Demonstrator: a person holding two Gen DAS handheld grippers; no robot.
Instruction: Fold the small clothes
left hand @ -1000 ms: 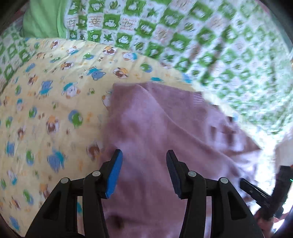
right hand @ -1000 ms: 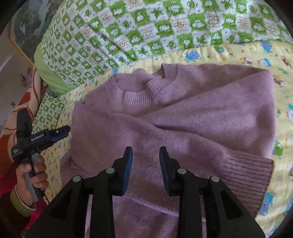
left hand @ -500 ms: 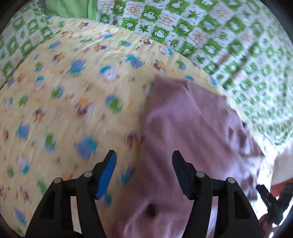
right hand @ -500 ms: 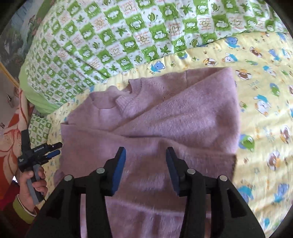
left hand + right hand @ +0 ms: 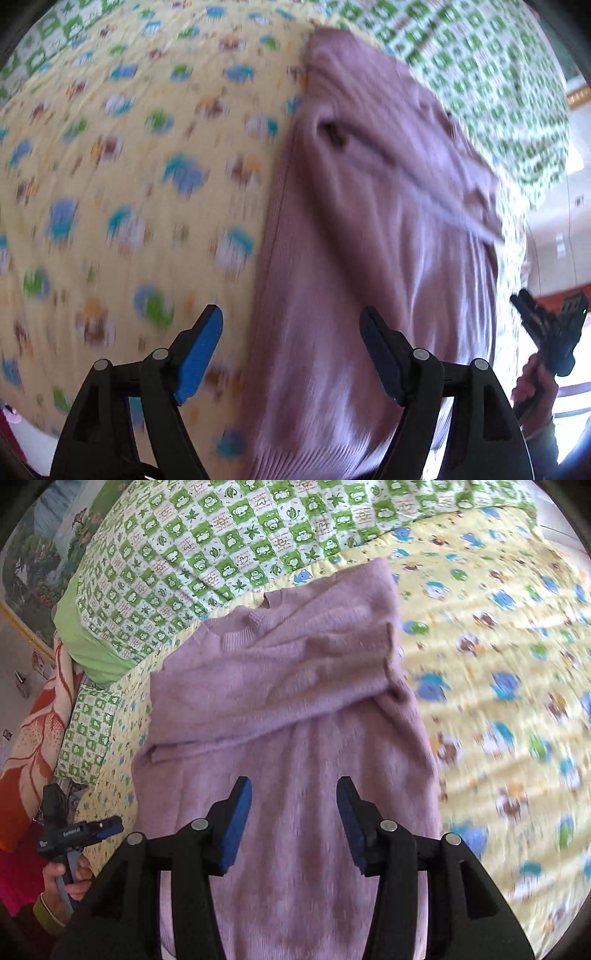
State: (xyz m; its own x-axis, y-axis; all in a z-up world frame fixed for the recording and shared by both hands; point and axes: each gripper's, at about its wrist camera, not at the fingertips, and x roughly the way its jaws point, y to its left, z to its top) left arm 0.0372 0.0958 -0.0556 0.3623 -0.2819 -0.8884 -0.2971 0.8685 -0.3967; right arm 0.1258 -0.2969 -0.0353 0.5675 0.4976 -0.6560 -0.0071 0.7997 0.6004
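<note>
A small mauve knit sweater [image 5: 295,701] lies flat on a yellow animal-print sheet [image 5: 498,664], collar towards the far pillow, both sleeves folded across its chest. My right gripper [image 5: 293,819] is open and empty, hovering over the sweater's lower body. In the left wrist view the sweater [image 5: 369,240] fills the right half and is blurred. My left gripper [image 5: 291,350] is open and empty above the sweater's left edge near the hem. The left gripper also shows in the right wrist view [image 5: 79,830], and the right gripper in the left wrist view [image 5: 546,328].
A green and white checked quilt [image 5: 240,535] lies behind the sweater. A green pillow edge [image 5: 85,642] and an orange patterned blanket [image 5: 33,738] sit at the left. The yellow sheet [image 5: 129,184] spreads wide on the sweater's other side.
Both grippers have pulled back towards the sweater's hem and opened wider. The near sleeve now lies folded across the chest. The left wrist view has swung sideways and is blurred.
</note>
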